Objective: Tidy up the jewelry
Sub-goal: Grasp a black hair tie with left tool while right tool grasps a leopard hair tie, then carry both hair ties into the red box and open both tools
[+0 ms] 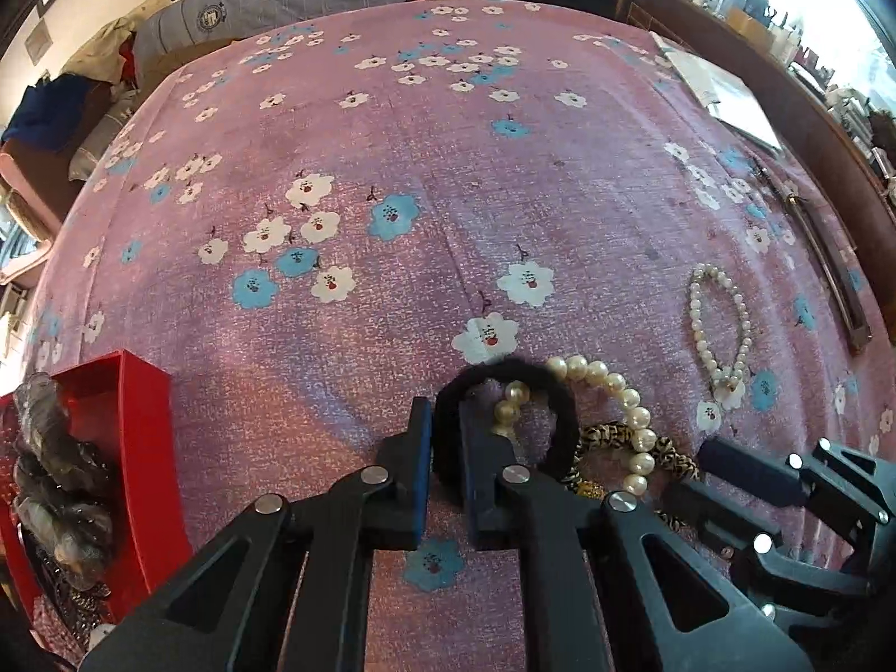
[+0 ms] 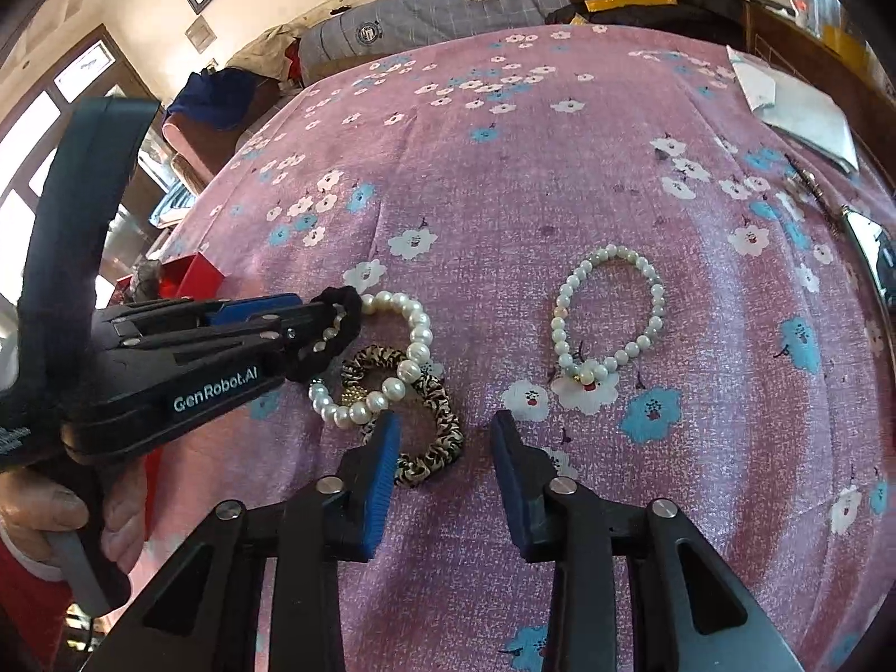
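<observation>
My left gripper [image 1: 446,414] is shut on a black hair tie [image 1: 551,392], pinching its left side; it also shows in the right wrist view [image 2: 313,313] gripping the tie [image 2: 344,330]. Under the tie lie a large-pearl bracelet [image 1: 633,414] [image 2: 414,336] and a leopard-print scrunchie [image 1: 672,456] [image 2: 442,437]. A small-pearl bracelet [image 1: 719,325] [image 2: 610,313] lies apart to the right. My right gripper [image 2: 445,425] is open and empty, just in front of the scrunchie; it appears at the right in the left wrist view [image 1: 694,476].
A red box [image 1: 129,448] [image 2: 190,274] holding a grey hair piece [image 1: 50,459] stands at the left on the pink flowered cloth [image 1: 425,157]. Papers [image 1: 722,95] and a long dark object [image 1: 823,257] lie at the right edge. Clutter surrounds the far side.
</observation>
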Demonstrator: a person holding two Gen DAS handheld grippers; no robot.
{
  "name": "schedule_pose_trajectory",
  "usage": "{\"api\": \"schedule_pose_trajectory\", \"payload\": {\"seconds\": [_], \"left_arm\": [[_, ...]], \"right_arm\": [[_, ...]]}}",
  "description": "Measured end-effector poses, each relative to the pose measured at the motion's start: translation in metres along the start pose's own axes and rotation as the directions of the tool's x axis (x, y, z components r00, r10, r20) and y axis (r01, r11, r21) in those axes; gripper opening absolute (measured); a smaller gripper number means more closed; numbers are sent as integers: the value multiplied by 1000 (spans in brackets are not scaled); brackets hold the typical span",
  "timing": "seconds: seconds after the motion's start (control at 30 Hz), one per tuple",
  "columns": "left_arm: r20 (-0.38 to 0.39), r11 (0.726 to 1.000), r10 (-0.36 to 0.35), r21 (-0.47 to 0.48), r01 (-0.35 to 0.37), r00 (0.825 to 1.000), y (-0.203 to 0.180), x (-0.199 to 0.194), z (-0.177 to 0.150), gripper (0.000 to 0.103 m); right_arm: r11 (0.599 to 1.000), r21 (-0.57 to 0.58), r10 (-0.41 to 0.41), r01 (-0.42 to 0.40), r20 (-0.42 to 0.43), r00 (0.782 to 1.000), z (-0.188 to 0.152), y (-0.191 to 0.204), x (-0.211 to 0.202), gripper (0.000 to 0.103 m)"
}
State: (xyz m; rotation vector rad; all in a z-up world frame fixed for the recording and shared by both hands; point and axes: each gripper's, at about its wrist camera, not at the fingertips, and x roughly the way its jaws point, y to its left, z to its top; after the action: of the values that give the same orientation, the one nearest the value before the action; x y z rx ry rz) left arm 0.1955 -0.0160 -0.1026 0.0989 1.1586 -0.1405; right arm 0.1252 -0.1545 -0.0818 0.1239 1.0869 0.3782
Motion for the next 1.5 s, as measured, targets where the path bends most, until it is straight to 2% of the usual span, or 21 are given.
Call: {"api": "schedule_pose_trajectory", "payload": {"seconds": [0.03,0.17,0.5,0.7,0.97,1.1,1.27,1.5], "left_arm": [[-1,1000,2,-1,-2,1000,-1,0,0,7],[0,1000,-5,-16,5,1000,-3,-8,-4,7],[101,999,-20,-46,25,995,5,-81,-28,7],[131,994,-32,-102,46,991,15,-117,-49,7],[187,983,-3,-181,38,982,33,-162,-82,7],[211,971,32,-239,20,977,54,-185,-103,7],[197,949,112,-313,-45,974,90,-201,-128,7],[157,890,216,-438,-128,964,155,-222,-166,7]], "right_arm": [[1000,-1,-7,7,-1,1000,1,0,1,18],[1000,14,1,-1,-12,1000,1,-3,-1,7],[997,64,44,-46,34,998,-6,-3,-38,6],[995,72,56,-62,82,995,-11,2,-70,6],[996,46,64,-71,137,988,-18,17,-108,6],[996,28,74,-79,160,984,-21,27,-121,6],[995,5,98,-100,171,980,-21,45,-128,6],[989,-60,145,-137,160,976,-20,84,-124,6]]}}
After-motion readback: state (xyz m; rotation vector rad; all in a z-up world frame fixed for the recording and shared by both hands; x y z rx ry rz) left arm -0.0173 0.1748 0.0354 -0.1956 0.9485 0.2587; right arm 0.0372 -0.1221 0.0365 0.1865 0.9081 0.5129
